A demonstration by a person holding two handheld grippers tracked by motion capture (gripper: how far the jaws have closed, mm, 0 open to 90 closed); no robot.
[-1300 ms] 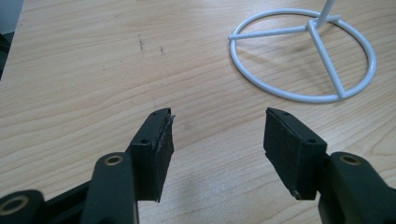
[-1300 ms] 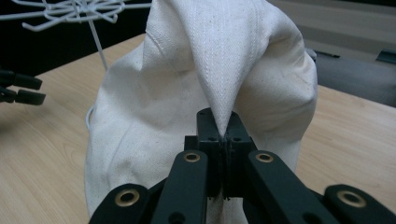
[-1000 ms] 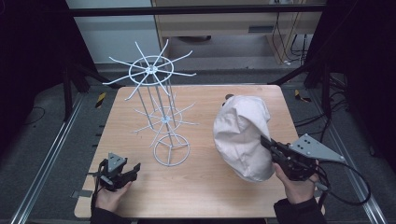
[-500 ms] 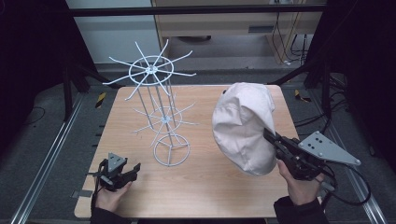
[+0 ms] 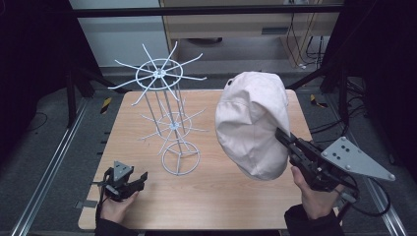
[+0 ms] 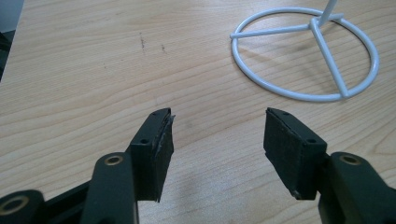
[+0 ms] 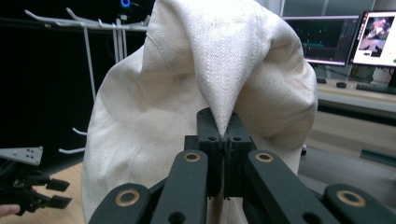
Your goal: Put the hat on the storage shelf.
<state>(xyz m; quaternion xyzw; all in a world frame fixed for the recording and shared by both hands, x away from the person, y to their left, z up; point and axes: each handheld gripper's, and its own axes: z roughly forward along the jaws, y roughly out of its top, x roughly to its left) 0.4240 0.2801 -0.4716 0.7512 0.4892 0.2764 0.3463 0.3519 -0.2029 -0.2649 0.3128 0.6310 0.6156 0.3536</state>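
Note:
A cream cloth cap (image 5: 253,120) hangs in the air over the right half of the table, held by my right gripper (image 5: 281,136), which is shut on a fold of its fabric. In the right gripper view the cap (image 7: 205,88) rises from the closed jaws of the right gripper (image 7: 224,133). A white wire hat rack (image 5: 167,105) with spoke arms stands on its ring base left of the cap. My left gripper (image 5: 139,179) rests low at the table's front left, open with nothing in it. Its view shows the left gripper (image 6: 217,142) over bare wood, the rack's ring base (image 6: 306,53) ahead.
The wooden table (image 5: 206,206) sits inside a dark metal frame (image 5: 74,93). Cables (image 5: 314,44) and a yellow-black object (image 5: 317,101) lie on the floor beyond the table's far right corner. In the right gripper view, monitors (image 7: 345,37) stand on a desk behind the cap.
My right gripper has lifted the cap higher off the table and carried it slightly toward the rack. The left gripper has stayed in place.

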